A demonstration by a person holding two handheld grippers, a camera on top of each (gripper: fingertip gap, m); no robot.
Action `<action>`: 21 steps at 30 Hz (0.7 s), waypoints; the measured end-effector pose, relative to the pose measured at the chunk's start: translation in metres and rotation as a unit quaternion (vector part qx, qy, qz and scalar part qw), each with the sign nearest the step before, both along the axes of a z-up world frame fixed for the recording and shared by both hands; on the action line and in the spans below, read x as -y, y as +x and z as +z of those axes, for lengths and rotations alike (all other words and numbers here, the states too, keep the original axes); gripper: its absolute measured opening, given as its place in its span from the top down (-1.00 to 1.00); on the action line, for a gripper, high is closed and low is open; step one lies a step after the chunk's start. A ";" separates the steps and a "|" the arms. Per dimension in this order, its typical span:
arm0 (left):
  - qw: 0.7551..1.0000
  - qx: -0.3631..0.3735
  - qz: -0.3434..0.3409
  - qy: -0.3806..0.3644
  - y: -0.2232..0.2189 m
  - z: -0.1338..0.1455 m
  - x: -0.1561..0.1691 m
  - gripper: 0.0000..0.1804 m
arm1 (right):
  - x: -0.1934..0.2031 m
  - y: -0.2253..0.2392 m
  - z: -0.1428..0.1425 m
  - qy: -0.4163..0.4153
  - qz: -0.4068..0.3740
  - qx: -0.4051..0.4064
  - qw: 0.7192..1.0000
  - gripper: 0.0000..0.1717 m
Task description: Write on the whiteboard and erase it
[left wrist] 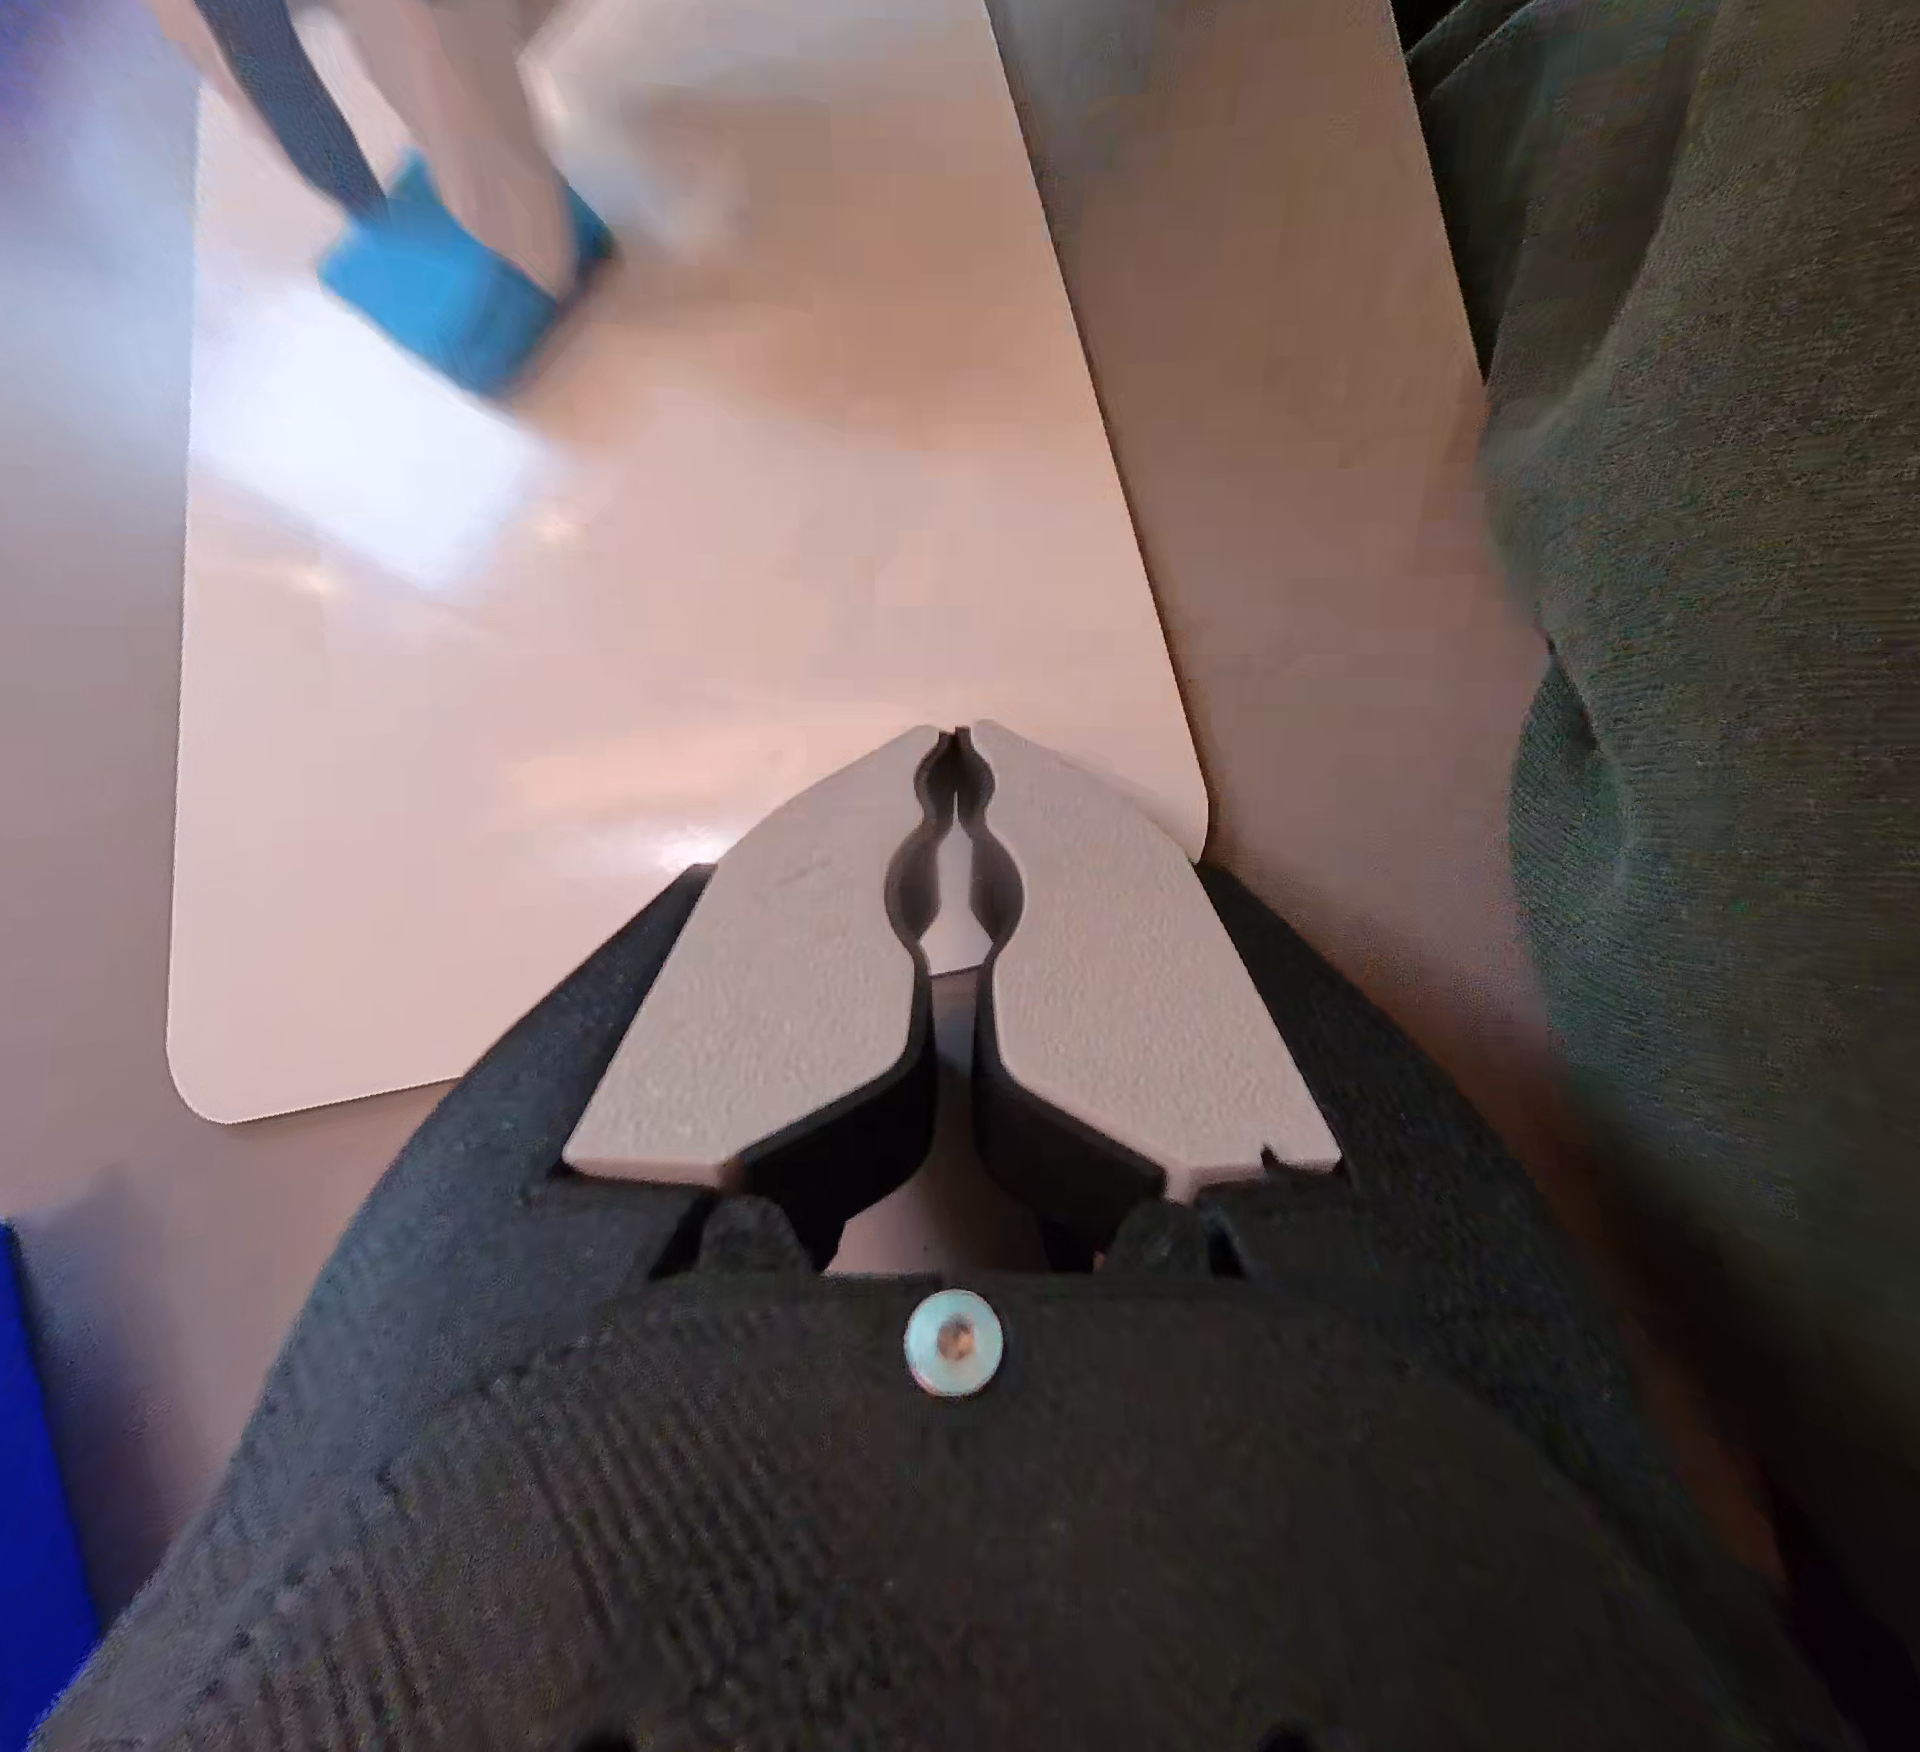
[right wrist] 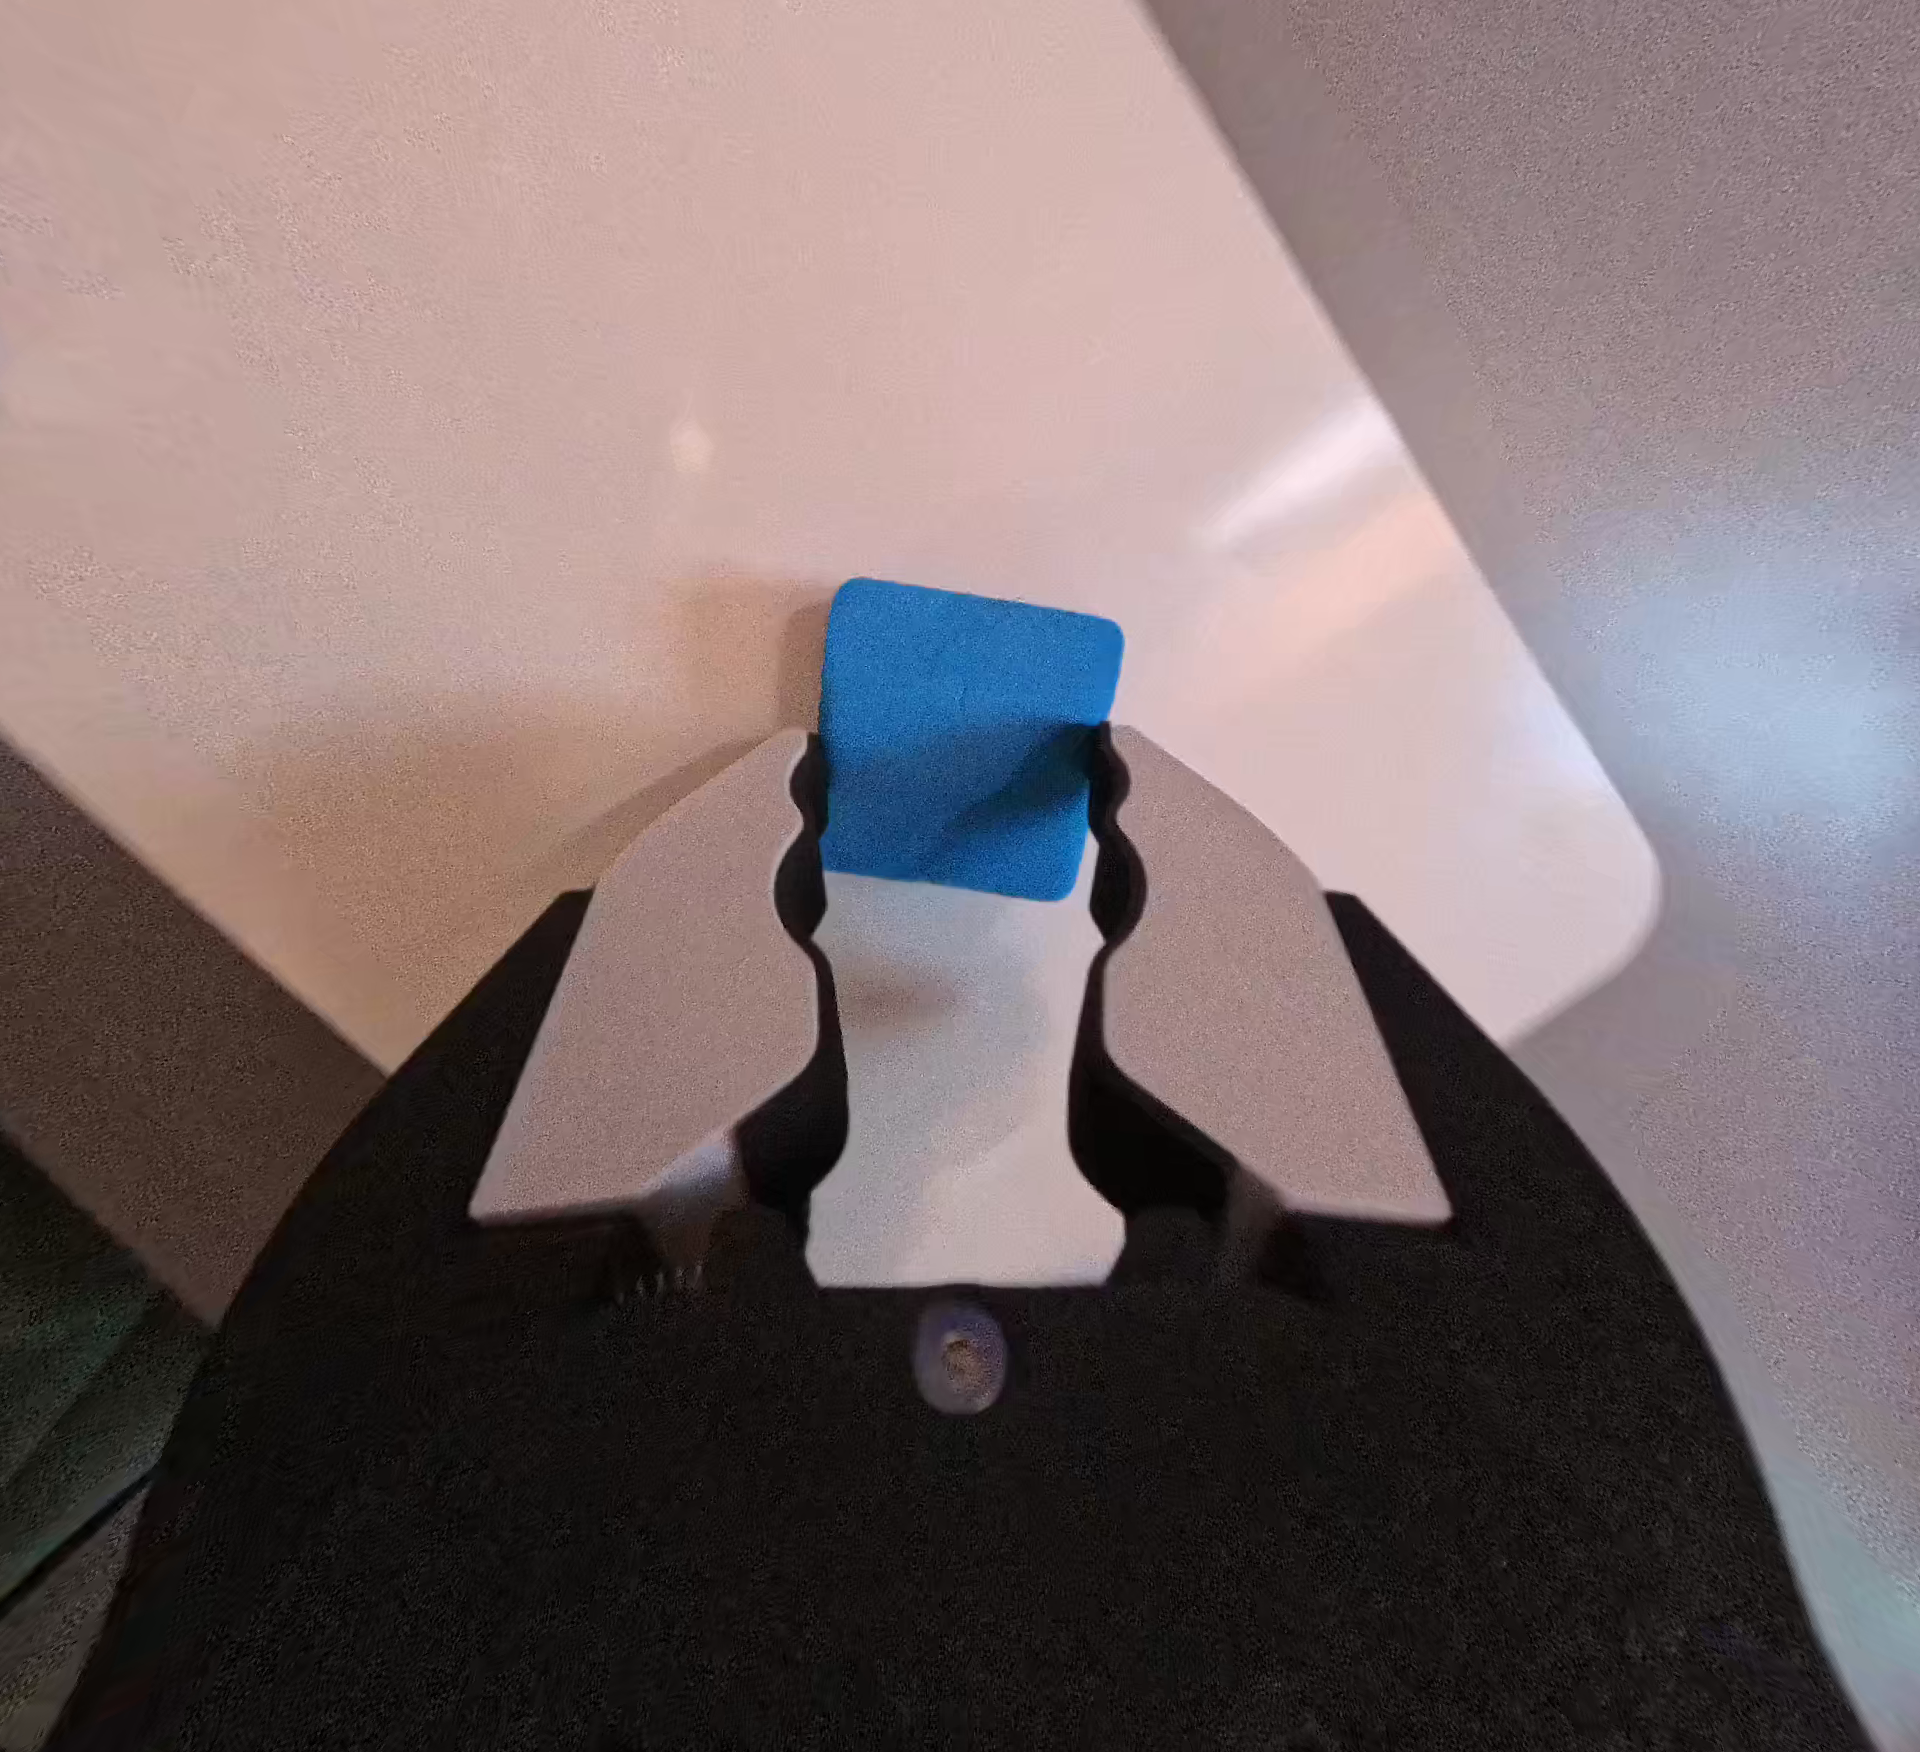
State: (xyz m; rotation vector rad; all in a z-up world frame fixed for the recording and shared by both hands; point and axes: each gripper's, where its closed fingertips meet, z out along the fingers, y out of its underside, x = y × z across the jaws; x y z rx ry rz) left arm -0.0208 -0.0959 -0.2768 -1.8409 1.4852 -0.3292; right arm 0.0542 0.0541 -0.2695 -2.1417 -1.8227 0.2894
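Note:
The whiteboard lies flat on the table and shows no marks. My left gripper is shut with nothing between its pads, and its tips rest over the board's near right corner. My right gripper is shut on a blue foam eraser. Both pads press its sides and hold it down on the whiteboard. In the left wrist view the right gripper's fingers and the blue eraser appear blurred at the board's far left.
The grey-brown table surrounds the board. A person's green sleeve fills the right side of the left wrist view. Something blue sits at the left edge.

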 end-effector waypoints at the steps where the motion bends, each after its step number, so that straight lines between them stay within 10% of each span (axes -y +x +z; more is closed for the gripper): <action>1: 1.000 -0.001 0.001 0.002 0.000 0.000 0.000 0.99 | -0.036 0.029 0.000 -0.004 -0.064 0.004 0.998 0.43; 5: 1.000 0.002 0.007 -0.001 -0.001 0.000 -0.003 0.99 | -0.073 0.092 0.000 -0.007 -0.152 0.002 0.988 0.43; 13: 1.000 0.000 0.009 0.000 -0.001 0.000 -0.003 1.00 | 0.110 0.024 0.001 -0.017 0.079 0.003 0.997 0.43; 18: 1.000 -0.003 0.007 0.005 -0.001 0.000 -0.003 0.99 | -0.016 0.103 0.000 -0.010 -0.139 -0.008 0.990 0.43; 21: 1.000 0.000 0.009 0.001 -0.001 0.000 -0.003 0.99 | -0.021 0.099 0.000 0.004 -0.131 0.005 0.991 0.43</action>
